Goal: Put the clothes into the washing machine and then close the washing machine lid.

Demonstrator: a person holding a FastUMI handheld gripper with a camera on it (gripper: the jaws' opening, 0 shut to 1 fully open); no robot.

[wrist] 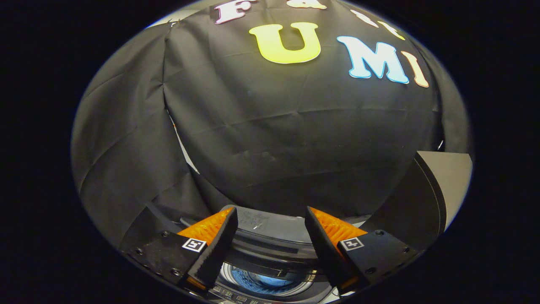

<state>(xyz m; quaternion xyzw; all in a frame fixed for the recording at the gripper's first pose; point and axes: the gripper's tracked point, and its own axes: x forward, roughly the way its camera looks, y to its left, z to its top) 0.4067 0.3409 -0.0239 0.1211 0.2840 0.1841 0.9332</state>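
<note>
My gripper [270, 219] is open, with a wide gap and nothing between its fingers. Below and between the fingers lies the top of the washing machine [270, 245], a grey top-loader whose round drum opening shows. Inside the drum sits blue clothing [263, 282]. The machine's lid [426, 198] stands raised to the right of the right finger, dark on its inner side. The gripper hangs above the machine, well clear of the drum and apart from the lid.
The booth's black cloth wall [274, 139] hangs close behind the machine. A row of control buttons [236, 297] runs along the machine's near edge below the drum.
</note>
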